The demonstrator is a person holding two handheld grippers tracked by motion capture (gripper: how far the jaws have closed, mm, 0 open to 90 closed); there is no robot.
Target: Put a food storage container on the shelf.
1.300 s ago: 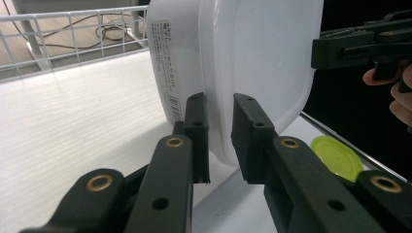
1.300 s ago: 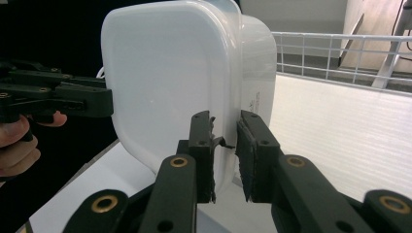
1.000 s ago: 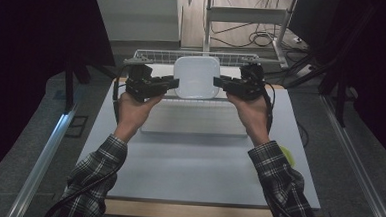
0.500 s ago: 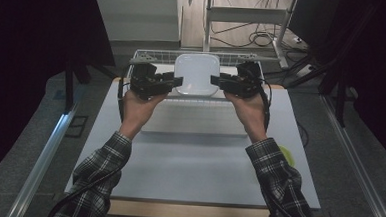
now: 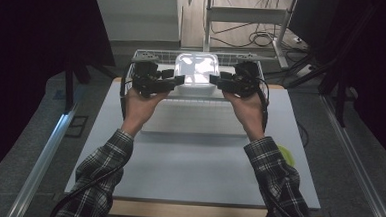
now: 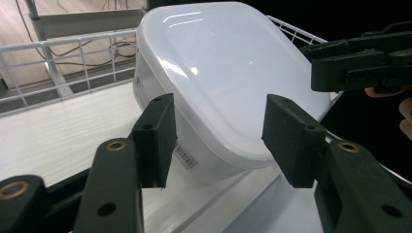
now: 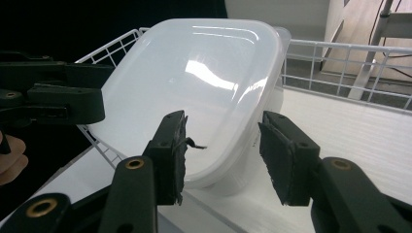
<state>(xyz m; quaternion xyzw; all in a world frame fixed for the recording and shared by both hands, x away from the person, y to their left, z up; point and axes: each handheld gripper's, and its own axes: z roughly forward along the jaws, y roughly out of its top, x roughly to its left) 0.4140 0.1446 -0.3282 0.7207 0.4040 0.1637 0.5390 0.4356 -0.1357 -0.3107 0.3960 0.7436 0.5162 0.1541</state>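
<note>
Both grippers, left gripper (image 5: 178, 79) and right gripper (image 5: 213, 79), have just spread their fingers off the white container (image 5: 197, 72) in the wire basket (image 5: 133, 68), so back straight out.

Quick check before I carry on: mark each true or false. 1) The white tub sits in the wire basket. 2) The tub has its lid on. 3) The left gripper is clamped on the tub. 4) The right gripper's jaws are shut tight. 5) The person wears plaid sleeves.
1) True: the white tub sits inside the wire basket.
2) True: the lid covers it.
3) False: the left gripper has just been opening; its pads stand clear of the tub, which lies beyond them.
4) False: the right gripper has also been opening, with a gap between its pads.
5) True: plaid sleeves.
</note>
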